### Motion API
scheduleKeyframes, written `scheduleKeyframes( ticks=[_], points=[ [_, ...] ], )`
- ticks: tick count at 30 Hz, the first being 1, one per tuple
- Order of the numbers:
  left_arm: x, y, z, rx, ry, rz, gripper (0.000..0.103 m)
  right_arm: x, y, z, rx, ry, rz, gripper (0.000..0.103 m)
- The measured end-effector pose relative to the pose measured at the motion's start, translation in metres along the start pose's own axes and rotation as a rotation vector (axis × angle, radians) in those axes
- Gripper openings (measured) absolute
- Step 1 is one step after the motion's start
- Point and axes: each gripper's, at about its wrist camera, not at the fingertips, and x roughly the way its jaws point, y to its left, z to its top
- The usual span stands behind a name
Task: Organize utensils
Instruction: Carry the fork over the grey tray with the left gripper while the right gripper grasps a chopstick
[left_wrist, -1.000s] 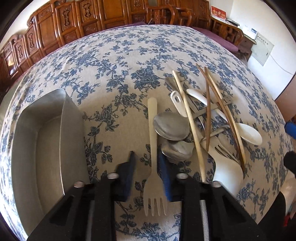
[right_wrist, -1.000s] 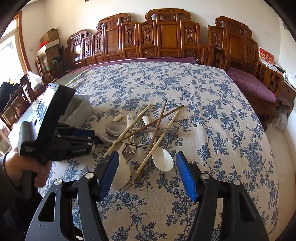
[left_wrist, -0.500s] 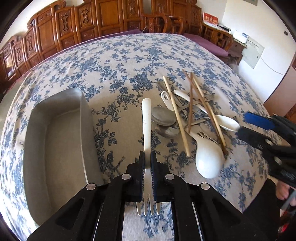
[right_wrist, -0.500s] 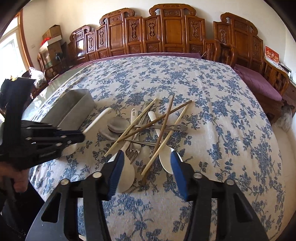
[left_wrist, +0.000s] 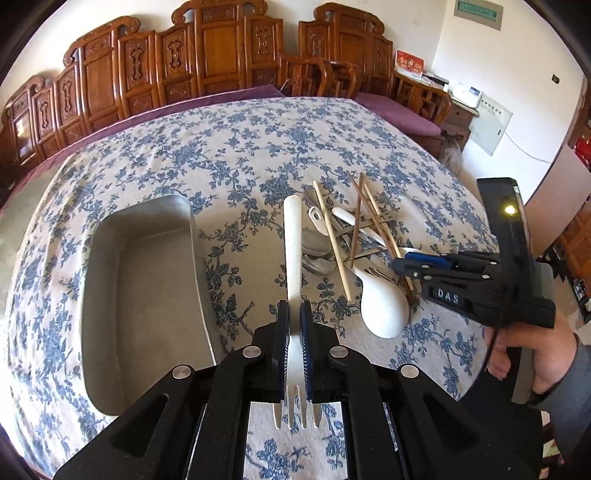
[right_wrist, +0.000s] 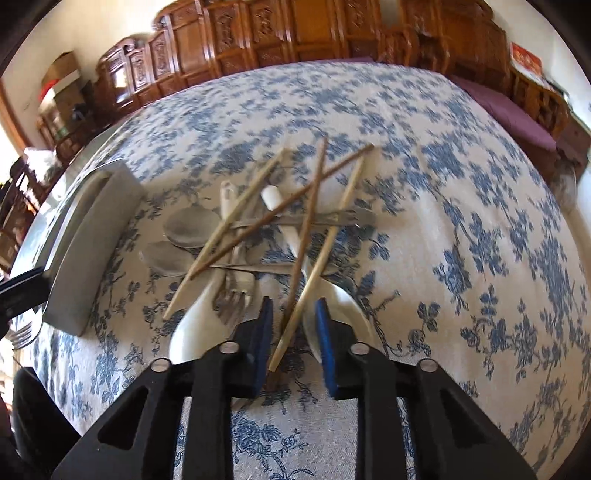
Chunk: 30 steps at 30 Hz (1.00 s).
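left tongs (left_wrist: 294, 345): clamped on white fork (left_wrist: 293, 258) near neck, tines back twd camera; prob. for carry to metal tray (left_wrist: 147, 288) just left.
right tongs (right_wrist: 293, 332): apart, straddling chopstick ends (right_wrist: 295, 314) in pile on worktop (right_wrist: 461, 258); likely next pick.
views: left cam shows tray inside, bare; right cam only its outer wall.

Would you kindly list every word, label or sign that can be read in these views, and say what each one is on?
"DAS": white letters on the black body of the right gripper, seen from the left wrist.
Red card on the far sideboard: print too small to read.
Green wall plaque: unreadable.
White panel on the wall: label too small to read.
Right wrist view: blurred, nothing readable.
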Motion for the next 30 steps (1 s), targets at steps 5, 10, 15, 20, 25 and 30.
scheduleKeyframes(
  ticks=[5, 10, 15, 20, 25, 30],
  points=[
    [-0.010, 0.003, -0.003, 0.000, -0.018, 0.002, 0.005, -0.009, -0.007, -0.002, 0.032, -0.005, 0.005, 0.009],
    [-0.018, 0.006, -0.004, -0.001, -0.031, 0.014, 0.005, -0.029, -0.012, -0.002, 0.051, -0.040, 0.013, 0.007],
    [-0.027, 0.007, -0.006, -0.001, -0.048, 0.027, 0.005, -0.049, -0.015, 0.000, 0.038, -0.085, -0.018, 0.006],
    [-0.032, 0.012, -0.006, -0.011, -0.053, 0.042, 0.005, -0.063, -0.020, 0.005, 0.016, -0.114, -0.061, 0.006],
    [-0.037, 0.023, -0.006, -0.029, -0.059, 0.067, 0.005, -0.080, -0.023, 0.007, 0.003, -0.148, -0.096, 0.006],
    [-0.041, 0.039, -0.003, -0.052, -0.062, 0.089, 0.005, -0.094, -0.020, 0.009, -0.023, -0.176, -0.103, 0.006]
  ],
)
